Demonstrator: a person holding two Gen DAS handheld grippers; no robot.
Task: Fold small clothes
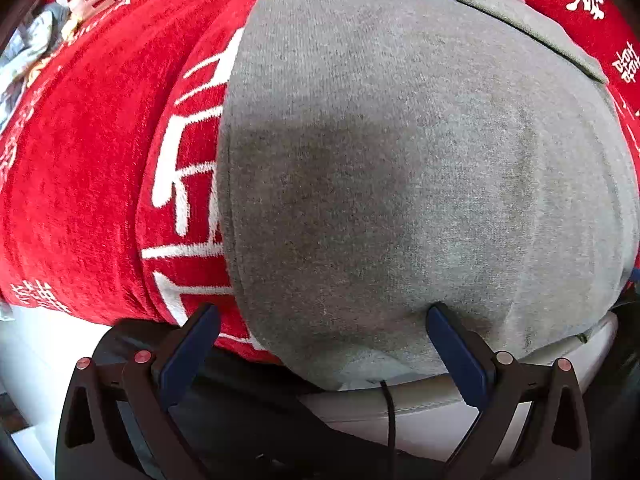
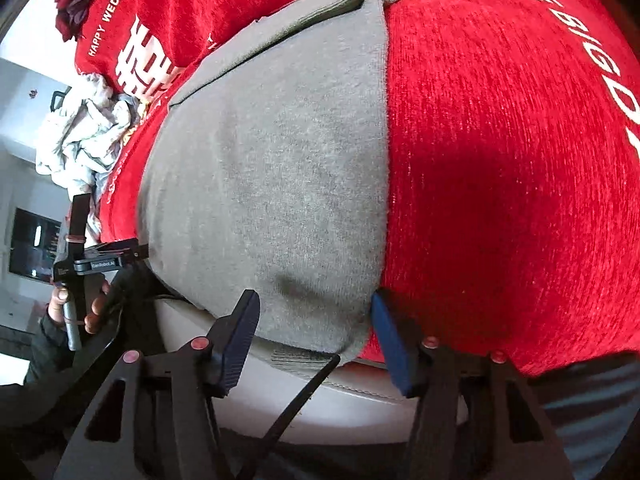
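Both claws are standing with their fingers spread apart, gripping nothing. Left claw (image 1: 322, 320) is sitting at the near edge of the grey garment (image 1: 400, 160), its right blue pad touching the cloth's hem and its left pad lying over the red cloth (image 1: 80, 180) beside it. Right claw (image 2: 314, 312) is straddling the garment's near right corner (image 2: 272, 184) — one pad over the grey fabric, the other at the line where grey is meeting red.

That garment is lying spread flat on the red cloth (image 2: 500, 160) with white lettering, which is covering the worktop (image 2: 340, 392). At the far left, a crumpled pale pile of clothes (image 2: 80, 136) is resting on the red cloth, and the person's left hand (image 2: 76, 308) is showing around the other tool's handle.
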